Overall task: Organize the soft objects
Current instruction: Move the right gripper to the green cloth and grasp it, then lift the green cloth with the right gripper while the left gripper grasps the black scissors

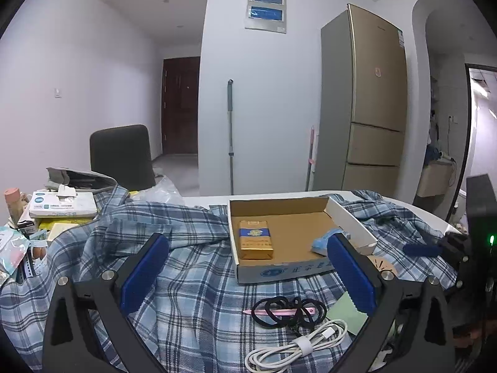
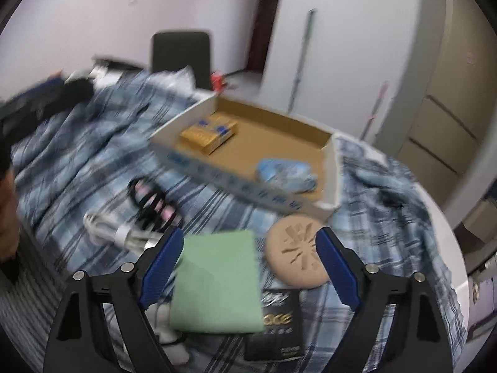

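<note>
From your left wrist camera, your left gripper (image 1: 245, 267) stands with its jaws wide apart and nothing between the pads. It hangs over a blue plaid cloth (image 1: 192, 279) that is spread, rumpled, across the tabletop (image 1: 205, 200). A shallow cardboard box (image 1: 279, 272) sits on the cloth ahead of you. Inside it lie a gold packet (image 1: 255, 239) toward the left and a pale blue soft pack (image 1: 321, 244) toward the right, half hidden behind your right-hand pad. Nearer you, outside the box, lie black hair ties (image 1: 287, 310) looped over a pink stick (image 1: 279, 311), and just beside them a coiled white cable (image 1: 298, 343). Your other gripper shows at the right edge of this view.

From your right wrist camera, which is blurred, your right gripper (image 2: 250, 267) also has its jaws apart, clamped on nothing. A folded green cloth (image 2: 217, 279) lies between the pads but they do not press it; the left pad is just beside its edge. A round tan pad (image 2: 295, 255) lies to its right, and a dark packet (image 2: 276, 326) sits partly under the green cloth. The box here again holds the gold packet and the blue soft pack.

By my reading, you are early on: two items are boxed, while the green cloth, round pad, hair ties and cable are left. The green cloth looks like your next pick.
</note>
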A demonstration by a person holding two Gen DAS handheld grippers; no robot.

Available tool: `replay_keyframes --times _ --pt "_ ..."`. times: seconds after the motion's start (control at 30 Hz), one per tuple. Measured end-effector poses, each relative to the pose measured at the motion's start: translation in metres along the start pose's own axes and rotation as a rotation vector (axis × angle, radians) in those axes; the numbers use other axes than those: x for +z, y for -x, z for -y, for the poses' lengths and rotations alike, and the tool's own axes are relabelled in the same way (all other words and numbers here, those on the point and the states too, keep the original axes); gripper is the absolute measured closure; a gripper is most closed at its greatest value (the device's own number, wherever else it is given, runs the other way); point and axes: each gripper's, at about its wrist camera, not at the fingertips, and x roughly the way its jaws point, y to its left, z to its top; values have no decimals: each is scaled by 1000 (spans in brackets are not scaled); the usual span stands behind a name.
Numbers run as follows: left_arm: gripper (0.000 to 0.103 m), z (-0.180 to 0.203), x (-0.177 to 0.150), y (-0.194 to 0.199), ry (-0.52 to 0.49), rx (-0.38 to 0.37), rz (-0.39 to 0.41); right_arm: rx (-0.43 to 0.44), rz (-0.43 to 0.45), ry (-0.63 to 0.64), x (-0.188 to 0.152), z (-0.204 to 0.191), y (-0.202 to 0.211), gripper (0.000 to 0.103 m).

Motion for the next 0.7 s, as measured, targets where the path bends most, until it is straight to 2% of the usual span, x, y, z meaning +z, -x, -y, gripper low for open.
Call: replay_keyframes --times 0.2,0.6,0.67,0.7 --pt "0 3 -1 4 -21 16 20 109 -143 78 -13 -13 -16 24" --pt "0 6 -2 3 -40 34 24 108 -235 137 -24 -24 -29 24" --pt "0 6 -2 4 -37 34 23 107 -247 140 -25 -25 -31 32" --pt "0 6 -3 4 -34 36 22 106 -252 142 -25 -26 -33 32"
